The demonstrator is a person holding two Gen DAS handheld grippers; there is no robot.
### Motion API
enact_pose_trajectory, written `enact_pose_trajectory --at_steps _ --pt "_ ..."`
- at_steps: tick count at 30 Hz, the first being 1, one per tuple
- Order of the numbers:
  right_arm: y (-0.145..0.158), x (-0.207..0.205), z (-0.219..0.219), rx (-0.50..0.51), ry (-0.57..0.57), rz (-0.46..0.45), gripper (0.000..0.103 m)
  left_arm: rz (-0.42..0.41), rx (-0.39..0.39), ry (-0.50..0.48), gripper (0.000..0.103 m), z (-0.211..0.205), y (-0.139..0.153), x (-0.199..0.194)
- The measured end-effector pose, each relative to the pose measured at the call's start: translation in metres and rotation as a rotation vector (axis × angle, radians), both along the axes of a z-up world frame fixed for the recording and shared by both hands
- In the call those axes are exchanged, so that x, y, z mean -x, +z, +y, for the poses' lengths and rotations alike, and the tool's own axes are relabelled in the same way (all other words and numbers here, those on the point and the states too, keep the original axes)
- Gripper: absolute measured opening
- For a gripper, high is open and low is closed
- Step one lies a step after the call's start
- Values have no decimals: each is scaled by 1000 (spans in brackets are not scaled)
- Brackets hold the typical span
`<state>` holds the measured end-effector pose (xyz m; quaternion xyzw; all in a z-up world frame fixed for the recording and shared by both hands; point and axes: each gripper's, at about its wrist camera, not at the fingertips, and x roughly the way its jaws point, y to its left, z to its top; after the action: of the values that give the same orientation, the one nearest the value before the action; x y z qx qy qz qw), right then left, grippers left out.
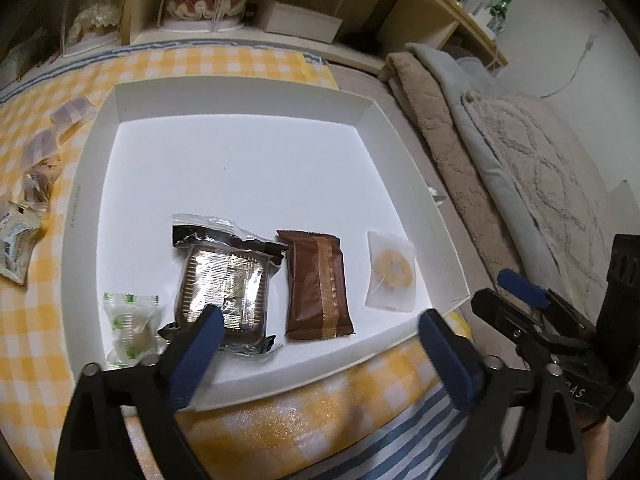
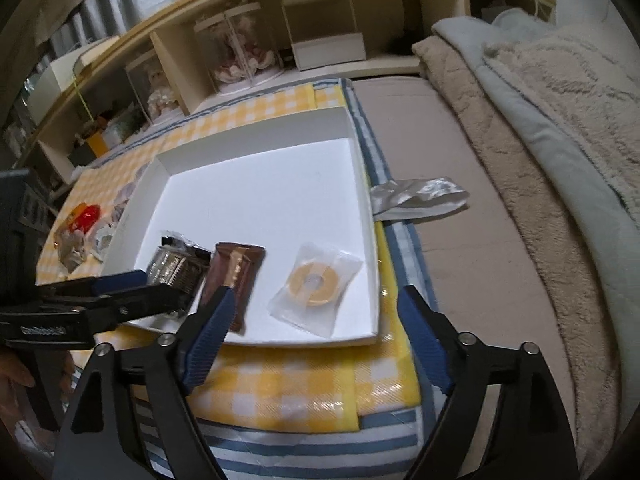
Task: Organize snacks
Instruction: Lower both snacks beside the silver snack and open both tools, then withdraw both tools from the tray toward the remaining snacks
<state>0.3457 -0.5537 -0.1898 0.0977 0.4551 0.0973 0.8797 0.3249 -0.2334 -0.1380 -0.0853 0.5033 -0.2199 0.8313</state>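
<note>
**Snack Row Takes Shape in White Tray**

As 4 wrapped snacks lie in a line along the near edge of the shallow white cardboard tray, the left gripper hangs over that edge with its blue-padded fingers spread wide and holding nothing. From left to right the row reads: a small clear candy wrapper with green print, a clear-and-black packet of dark biscuit, a brown foil bar with a gold stripe and a translucent sachet holding a yellow ring. The right gripper waits just outside the tray's near corner, its fingers likewise apart and empty. More wrapped snacks remain loose on the yellow-and-white checked cloth, left of the tray, including a red-wrapped piece seen from the right wrist. The next piece would likely come from that pile. Doing it well would mean pinching a wrapper by its crimped end, carrying it over the low wall, and starting a 2nd row in the bare white floor behind, without nudging the 4 already placed.
</note>
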Motion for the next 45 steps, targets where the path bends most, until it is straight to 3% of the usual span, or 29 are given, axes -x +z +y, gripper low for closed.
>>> enact_pose_trajectory --at_steps 5,24,32,45 --pt "8 7 -4 36 -25 -10 103 -28 -2 13 103 12 11 10" --pt "84 31 8 106 -43 -144 103 -227 -33 -4 103 56 98 69" --pt "112 33 38 95 -19 -205 103 -317 -74 28 103 102 137 98" --pt "135 17 121 29 31 -270 103 -389 -142 142 103 206 172 131"
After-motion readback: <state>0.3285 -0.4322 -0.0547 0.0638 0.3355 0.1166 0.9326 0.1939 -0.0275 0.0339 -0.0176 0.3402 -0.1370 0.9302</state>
